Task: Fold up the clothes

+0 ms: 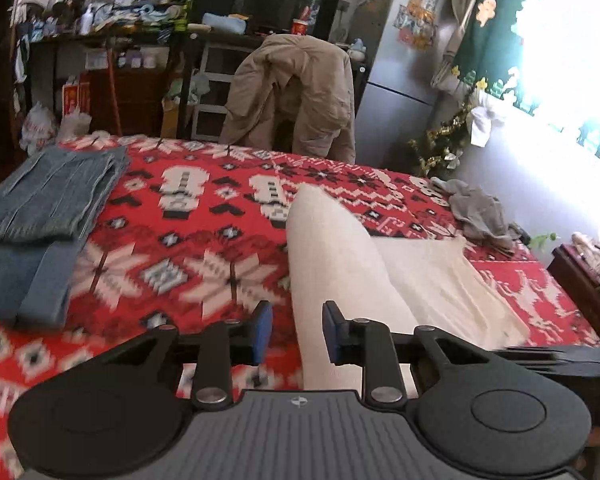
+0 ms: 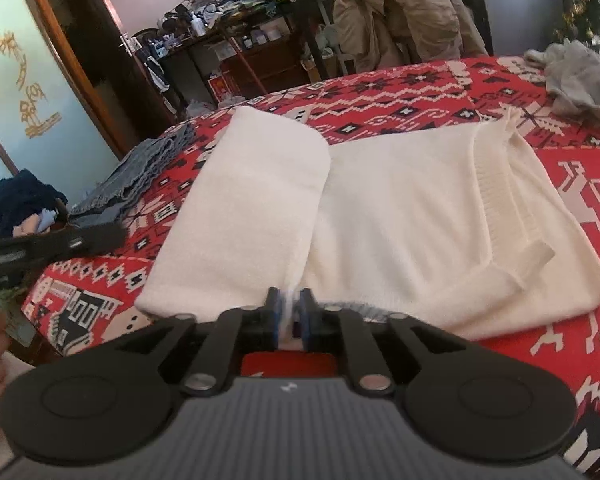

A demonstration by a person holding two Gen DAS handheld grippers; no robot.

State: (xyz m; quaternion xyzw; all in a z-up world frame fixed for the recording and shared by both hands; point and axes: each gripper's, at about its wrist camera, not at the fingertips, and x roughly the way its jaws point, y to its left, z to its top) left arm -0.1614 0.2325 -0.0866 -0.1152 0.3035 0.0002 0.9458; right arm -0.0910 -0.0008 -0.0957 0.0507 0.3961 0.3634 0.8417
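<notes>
Right wrist view, bottom centre: my right gripper (image 2: pixel 289 312) has its jaws set narrow, with a blurred strip of the white sweater's (image 2: pixel 400 216) near edge between the blue pads; I cannot tell whether the pads press on it. The sweater lies flat across the middle of the frame, one sleeve (image 2: pixel 252 200) folded over to the left of its body and the ribbed collar to the right.

Left wrist view, bottom centre: my left gripper (image 1: pixel 296 328) stands with a moderate gap between its fingers. The same sleeve (image 1: pixel 328 264) runs up the frame behind that gap; the pads do not visibly touch it.

Surface: a red, white and black patterned cloth (image 1: pixel 188 248) covers the table. Folded blue garments (image 1: pixel 48 204) lie at the left of the left wrist view; a crumpled grey garment (image 2: pixel 580 76) sits at the upper right of the right wrist view.

Room, upper part of both frames: a chair draped with a tan jacket (image 1: pixel 296 92), cluttered shelves (image 1: pixel 132 20) at upper left, a silver fridge (image 1: pixel 404 52) and a bright window at right.
</notes>
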